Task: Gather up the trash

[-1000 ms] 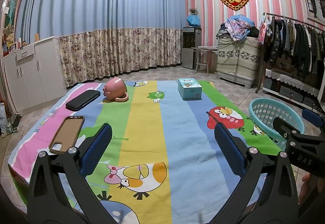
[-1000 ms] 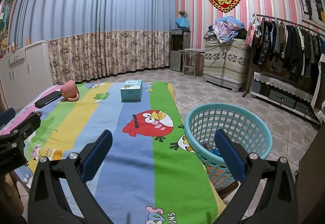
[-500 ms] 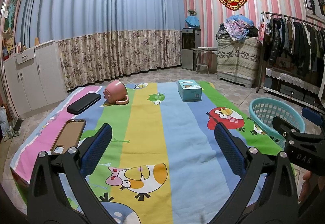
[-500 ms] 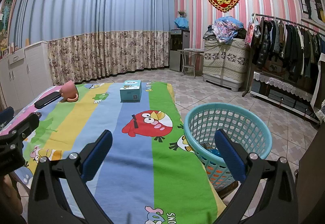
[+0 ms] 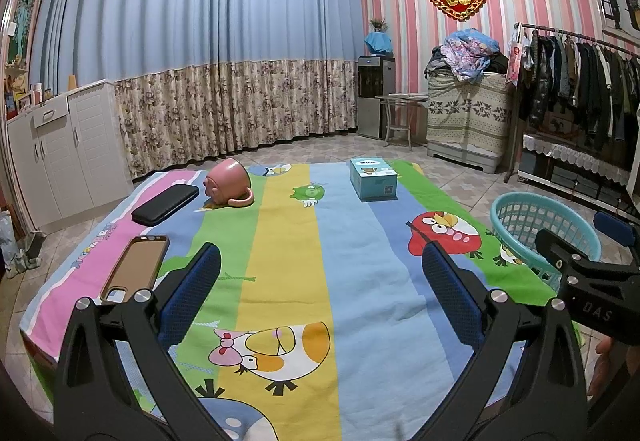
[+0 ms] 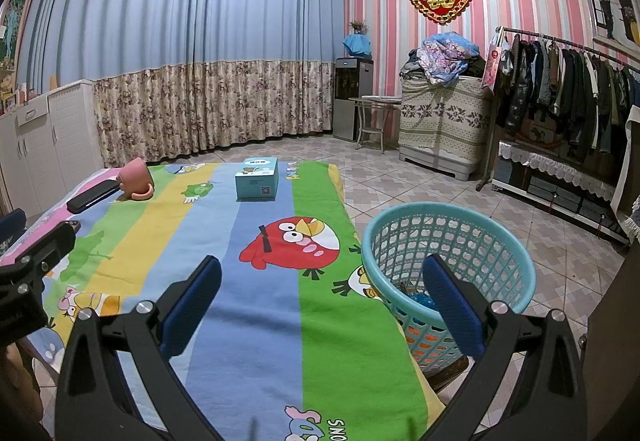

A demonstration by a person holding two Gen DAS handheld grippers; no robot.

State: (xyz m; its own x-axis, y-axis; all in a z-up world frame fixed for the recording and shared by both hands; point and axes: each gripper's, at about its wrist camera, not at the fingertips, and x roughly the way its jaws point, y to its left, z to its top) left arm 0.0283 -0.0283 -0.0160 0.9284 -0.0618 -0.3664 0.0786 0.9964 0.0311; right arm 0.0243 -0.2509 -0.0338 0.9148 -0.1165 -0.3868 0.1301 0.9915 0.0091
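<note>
Both grippers, left (image 5: 320, 293) and right (image 6: 320, 301), spread wide and empty over the cloth (image 5: 360, 281); basket (image 6: 448, 261) just ahead-right of the right one, trash (image 6: 416, 299) in its bottom, box (image 5: 373, 178) far ahead of left.

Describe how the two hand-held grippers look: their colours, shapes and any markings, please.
Both the left gripper and the right gripper share one design: black angular frames with silver bolts, and jaws lined with dark blue textured pads. In the left wrist view, the right gripper's black body carries pale letters, "DAS". No cables or sleeves are visible.
</note>
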